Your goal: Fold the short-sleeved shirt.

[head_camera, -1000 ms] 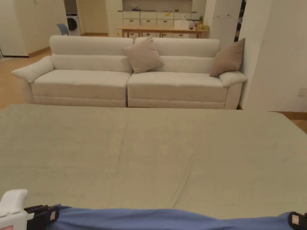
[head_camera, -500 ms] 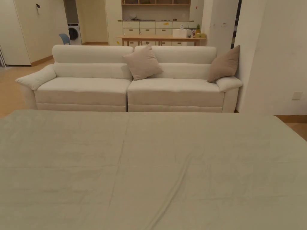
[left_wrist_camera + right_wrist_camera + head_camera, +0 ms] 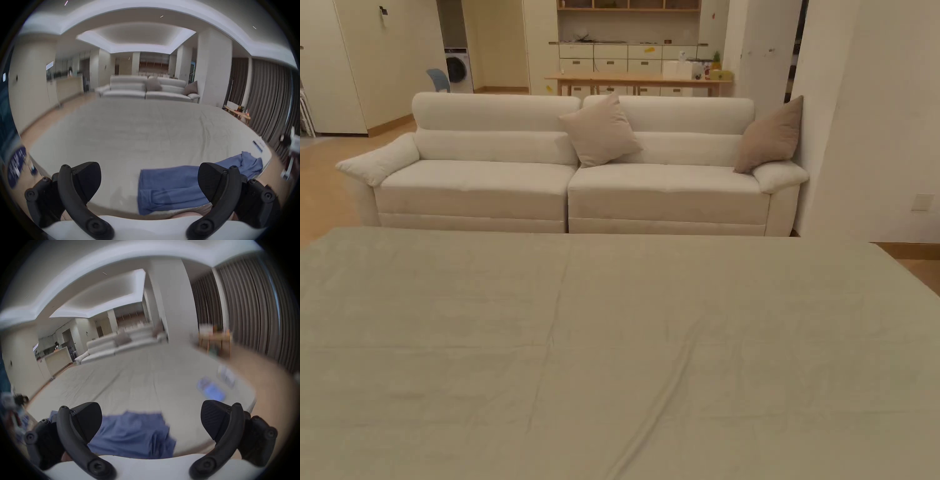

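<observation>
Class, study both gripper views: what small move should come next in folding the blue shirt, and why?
Probably lower both grippers to the blue shirt and grip its near edge. The left gripper and right gripper hang open above it, holding nothing, while it lies bunched in a long band at the near edge of the grey sheet.

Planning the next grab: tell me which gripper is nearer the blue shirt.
Right, probably. The right gripper hangs over the blue shirt, with cloth filling much of the gap between its jaws. The left gripper sits off the shirt's left end, with the cloth toward its right jaw.
</observation>
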Motion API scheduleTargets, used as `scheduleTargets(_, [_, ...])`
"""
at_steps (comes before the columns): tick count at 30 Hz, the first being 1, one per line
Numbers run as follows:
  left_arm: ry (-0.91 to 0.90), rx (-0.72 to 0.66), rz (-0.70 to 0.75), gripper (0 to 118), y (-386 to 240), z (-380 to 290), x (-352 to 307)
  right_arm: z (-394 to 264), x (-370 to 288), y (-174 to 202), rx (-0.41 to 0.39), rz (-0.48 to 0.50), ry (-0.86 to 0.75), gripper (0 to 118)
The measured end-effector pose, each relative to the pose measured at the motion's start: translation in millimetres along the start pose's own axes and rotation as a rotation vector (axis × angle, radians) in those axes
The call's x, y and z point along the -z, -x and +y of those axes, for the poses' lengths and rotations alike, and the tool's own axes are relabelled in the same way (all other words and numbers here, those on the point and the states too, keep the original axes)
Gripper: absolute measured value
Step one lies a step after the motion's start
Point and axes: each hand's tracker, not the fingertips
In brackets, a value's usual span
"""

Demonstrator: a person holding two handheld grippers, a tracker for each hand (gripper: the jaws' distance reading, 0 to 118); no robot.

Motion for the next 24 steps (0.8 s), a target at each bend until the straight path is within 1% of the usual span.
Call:
scheduleTargets(1, [-0.009, 0.030, 0.012, 116, -4.6, 1.6, -4.9, 7.5, -3.5, 8.7, -0.057, -0.008, -0.036, 118])
scheduleTargets(2, [-0.026, 0.024, 0.028, 116, -7.9, -0.7, -6.4, 10.3, -9.9, 17.8, -0.096, -0.020, -0.036, 118])
scheduleTargets(3, [-0.008, 0.019, 0.009, 115, -9.6, -2.8, -6.3, 11.5, -10.0, 25.2, -0.109, -0.038, -0.037, 117])
scheduleTargets(4, [0.021, 0.006, -0.033, 107, -10.3, -4.6, -3.8, 12.5, -10.0, 32.9, -0.117, -0.040, -0.051, 113])
scheduleTargets(5, [0.057, -0.034, -0.083, 59, -9.1, -8.2, 1.1, 11.3, -8.0, 38.2, -0.111, -0.014, -0.053, 93])
scheduleTargets(6, [0.096, -0.056, -0.067, 0, -10.4, -12.6, 9.2, 11.9, -9.7, 43.4, -0.105, -0.014, -0.054, 48])
scheduleTargets(7, [0.061, -0.062, -0.023, 0, -7.9, -19.8, 13.6, 11.2, -4.8, 48.5, -0.109, -0.010, -0.046, 0])
scheduleTargets(8, [0.085, -0.077, -0.089, 0, -7.4, -22.7, 16.7, 9.1, 0.0, 55.4, -0.116, -0.018, -0.038, 0])
scheduleTargets(9, [0.109, -0.082, -0.103, 0, -5.9, -26.0, 22.8, 9.1, 4.2, 57.8, -0.076, 0.046, -0.014, 0])
scheduleTargets(10, [0.130, -0.084, -0.096, 0, -3.1, -28.8, 30.2, 10.6, 1.6, 56.8, -0.040, 0.083, 0.007, 0])
scheduleTargets(11, [0.158, -0.120, -0.122, 0, 5.0, -33.3, 38.9, 10.5, 3.9, 60.0, -0.020, 0.088, 0.014, 0])
scheduleTargets(12, [0.174, -0.181, -0.155, 0, 11.7, -32.3, 40.6, 10.7, 5.9, 62.8, -0.033, 0.088, 0.010, 0])
scheduleTargets(13, [0.213, -0.255, -0.210, 0, 26.5, -36.5, 51.9, 11.2, 8.5, 66.3, -0.046, 0.104, 0.017, 0])
scheduleTargets(14, [0.226, -0.323, -0.235, 0, 41.0, -42.2, 62.6, 15.5, 2.0, 63.8, -0.056, 0.110, 0.017, 0])
scheduleTargets(15, [0.262, -0.371, -0.280, 0, 55.5, -48.3, 74.5, 16.4, 2.0, 65.6, -0.062, 0.114, 0.015, 0])
scheduleTargets(16, [0.339, -0.428, -0.318, 0, 60.4, -48.3, 80.0, 17.6, 2.7, 67.9, -0.071, 0.119, 0.016, 0])
scheduleTargets(17, [0.368, -0.432, -0.304, 0, 69.6, -53.2, 90.8, 18.9, 3.7, 70.3, -0.080, 0.125, 0.018, 0])
scheduleTargets(18, [0.420, -0.434, -0.329, 0, 80.0, -57.7, 101.8, 23.3, -1.6, 68.4, -0.082, 0.127, 0.018, 0])
scheduleTargets(19, [0.499, -0.485, -0.407, 2, 88.5, -64.5, 113.1, 24.2, -2.4, 70.2, -0.083, 0.129, 0.019, 0])
scheduleTargets(20, [0.532, -0.530, -0.446, 17, 88.4, -62.6, 116.9, 24.8, -2.7, 72.6, -0.086, 0.133, 0.020, 0])
scheduleTargets(21, [0.536, -0.574, -0.499, 40, 92.1, -65.4, 122.7, 25.2, -2.6, 75.4, -0.090, 0.136, 0.022, 0])
scheduleTargets(22, [0.521, -0.587, -0.511, 71, 95.7, -69.0, 128.4, 27.9, -5.0, 76.1, -0.094, 0.135, 0.023, 0])
scheduleTargets(23, [0.541, -0.598, -0.531, 111, 98.3, -73.2, 135.5, 27.9, -5.8, 79.1, -0.096, 0.134, 0.023, 0])
scheduleTargets(24, [0.573, -0.610, -0.555, 116, 95.7, -72.6, 138.1, 27.8, -6.4, 82.3, -0.099, 0.135, 0.023, 0])
